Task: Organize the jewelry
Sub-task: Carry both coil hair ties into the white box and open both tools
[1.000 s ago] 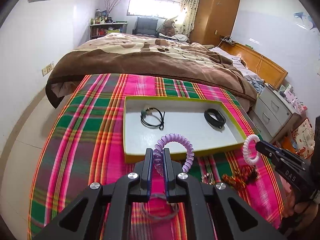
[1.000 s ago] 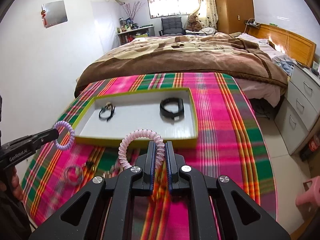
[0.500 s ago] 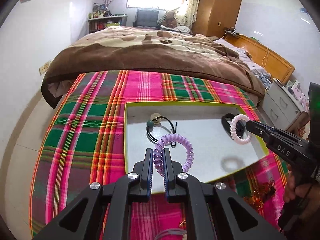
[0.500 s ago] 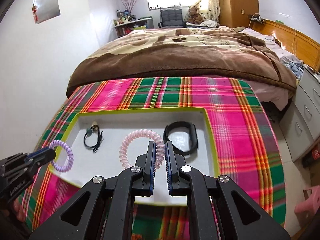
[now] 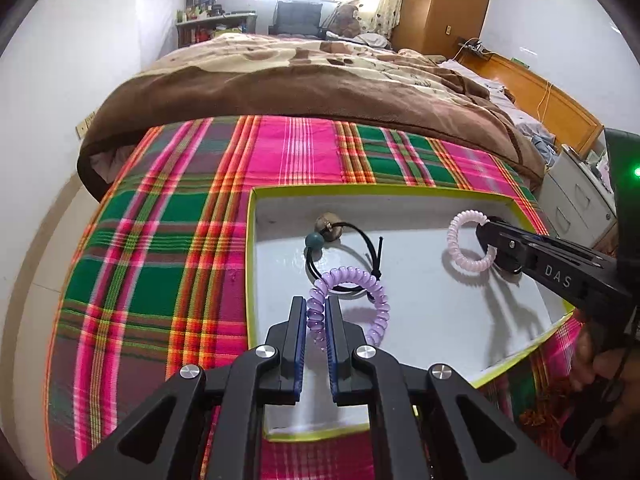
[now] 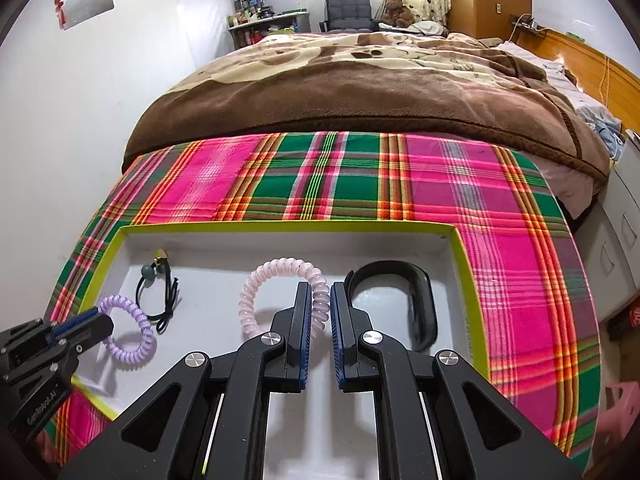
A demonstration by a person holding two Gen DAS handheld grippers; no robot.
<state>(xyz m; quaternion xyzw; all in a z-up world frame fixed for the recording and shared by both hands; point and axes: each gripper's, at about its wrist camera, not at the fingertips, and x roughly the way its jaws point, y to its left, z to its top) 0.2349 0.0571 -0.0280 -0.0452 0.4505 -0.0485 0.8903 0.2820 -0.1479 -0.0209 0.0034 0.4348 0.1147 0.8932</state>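
Note:
A shallow white tray with a yellow-green rim (image 5: pixel 251 240) (image 6: pixel 468 276) lies on the plaid cloth. My left gripper (image 5: pixel 316 312) (image 6: pixel 94 320) is shut on a purple spiral band (image 5: pixel 360 284) (image 6: pixel 128 344), held low over the tray's left part. My right gripper (image 6: pixel 320 304) (image 5: pixel 490 240) is shut on a pink spiral band (image 6: pixel 272 272) (image 5: pixel 460 248), low over the tray's middle. In the tray lie a black cord bracelet with a teal bead (image 5: pixel 352 240) (image 6: pixel 156 296) and a black band (image 6: pixel 416 304).
The plaid cloth (image 5: pixel 160 240) covers a round table. A bed with a brown blanket (image 6: pixel 360 80) stands right behind it. White drawers (image 5: pixel 576 200) stand at the right. Some small red and gold jewelry (image 5: pixel 536 416) lies on the cloth at the tray's near right.
Both grippers have moved forward and down over the tray with their spiral bands. The bands now hang close to the tray floor, with shadows right beneath them.

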